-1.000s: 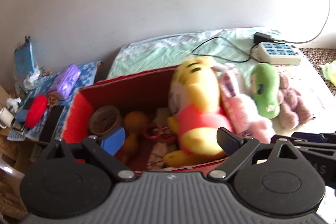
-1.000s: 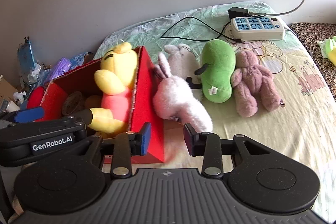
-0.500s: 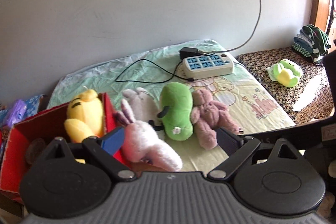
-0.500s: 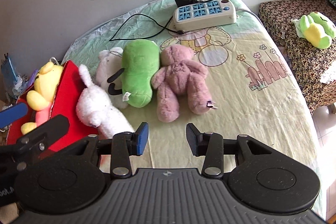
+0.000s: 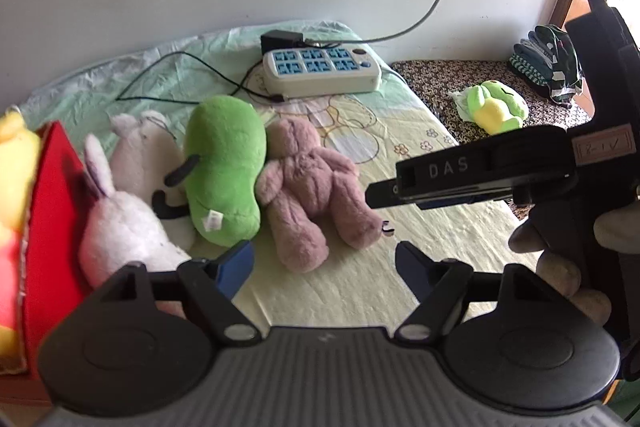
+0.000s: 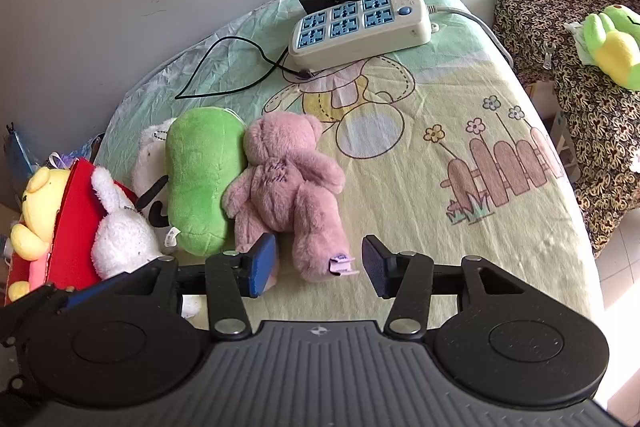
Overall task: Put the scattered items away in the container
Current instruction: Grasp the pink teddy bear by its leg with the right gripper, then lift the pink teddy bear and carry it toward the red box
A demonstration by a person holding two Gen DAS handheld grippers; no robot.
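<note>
A pink teddy bear (image 6: 288, 187) lies face down on the bed beside a green plush (image 6: 200, 179), a white bunny (image 6: 120, 231) and another white plush (image 6: 148, 155). The red box (image 6: 76, 227) at the left holds a yellow bear plush (image 6: 36, 203). My right gripper (image 6: 318, 265) hovers over the pink bear's legs. Its jaws are opening, with one leg in the gap and the pads not pressing on it. My left gripper (image 5: 324, 265) is just short of the pink bear (image 5: 308, 187). Its jaws are closing and grip nothing.
A white power strip (image 6: 360, 23) with a black adapter and cables lies at the head of the bed. A green frog plush (image 6: 612, 43) rests on a patterned seat to the right. In the left wrist view, a hand (image 5: 560, 267) holds the right gripper's body (image 5: 480, 171).
Both views swung right, from the red box to the plush toys on the bed. The right gripper's jaws widened and came down over the pink bear's legs. The left gripper's jaws narrowed.
</note>
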